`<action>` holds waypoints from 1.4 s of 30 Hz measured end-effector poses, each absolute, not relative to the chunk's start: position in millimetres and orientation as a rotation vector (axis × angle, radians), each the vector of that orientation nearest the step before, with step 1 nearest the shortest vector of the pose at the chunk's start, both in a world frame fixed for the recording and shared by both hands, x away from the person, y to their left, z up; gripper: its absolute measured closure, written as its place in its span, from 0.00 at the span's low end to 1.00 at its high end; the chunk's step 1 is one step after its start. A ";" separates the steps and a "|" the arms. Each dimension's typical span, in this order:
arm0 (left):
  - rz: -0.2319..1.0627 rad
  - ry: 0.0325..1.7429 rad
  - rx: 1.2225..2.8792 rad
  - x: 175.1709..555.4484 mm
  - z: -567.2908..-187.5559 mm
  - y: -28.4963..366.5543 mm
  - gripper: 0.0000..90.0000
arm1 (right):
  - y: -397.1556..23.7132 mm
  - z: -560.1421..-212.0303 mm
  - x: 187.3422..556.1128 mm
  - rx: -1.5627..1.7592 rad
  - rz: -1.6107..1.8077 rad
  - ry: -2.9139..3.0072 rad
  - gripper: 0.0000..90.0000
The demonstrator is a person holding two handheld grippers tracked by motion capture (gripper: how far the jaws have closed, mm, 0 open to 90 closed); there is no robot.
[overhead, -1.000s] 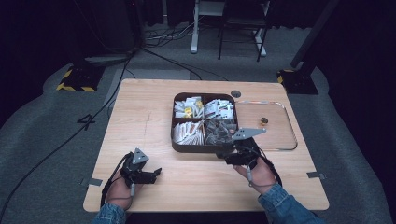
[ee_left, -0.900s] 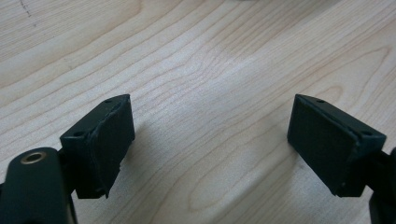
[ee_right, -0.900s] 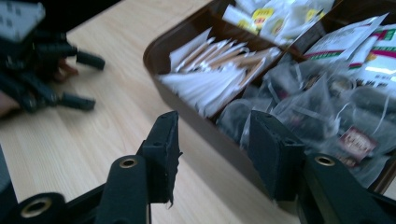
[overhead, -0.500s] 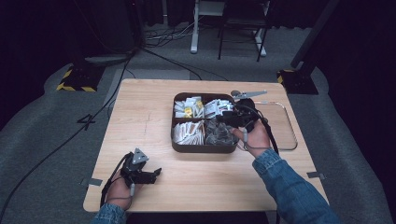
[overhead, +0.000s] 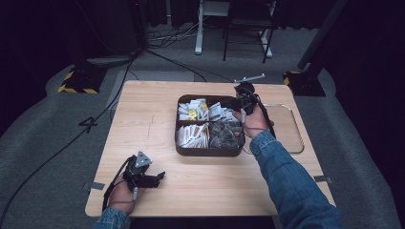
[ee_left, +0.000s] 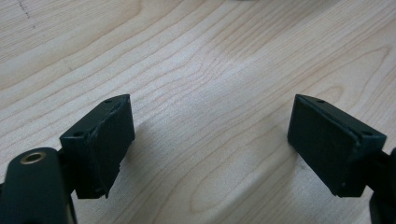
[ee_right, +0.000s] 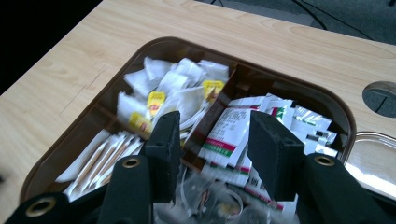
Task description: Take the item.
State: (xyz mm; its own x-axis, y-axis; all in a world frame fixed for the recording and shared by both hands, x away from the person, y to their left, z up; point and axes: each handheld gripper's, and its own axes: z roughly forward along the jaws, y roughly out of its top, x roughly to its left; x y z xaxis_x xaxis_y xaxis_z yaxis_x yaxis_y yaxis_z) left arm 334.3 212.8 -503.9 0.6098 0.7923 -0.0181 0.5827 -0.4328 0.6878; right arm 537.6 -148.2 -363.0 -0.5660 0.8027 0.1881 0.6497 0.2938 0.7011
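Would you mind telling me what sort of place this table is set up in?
Probably a recording studio or lab, not a home: dark drapes surround a grey carpet strewn with cables, with hazard-striped stand bases beside the wooden table.

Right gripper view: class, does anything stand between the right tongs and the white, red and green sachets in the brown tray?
Nothing visible does. The right tongs hang open just above the sachets in the far right compartment of the brown tray, with only air between them. Neighbouring packets lie beside, not over, them.

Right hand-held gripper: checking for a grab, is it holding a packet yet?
No. The right hand-held gripper is open over the tray, nothing between its jaws.
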 end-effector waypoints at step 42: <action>0.411 1.078 2.166 334.4 -504.2 212.6 0.17 | -115.8 -443.3 597.1 1.722 0.954 2.459 0.79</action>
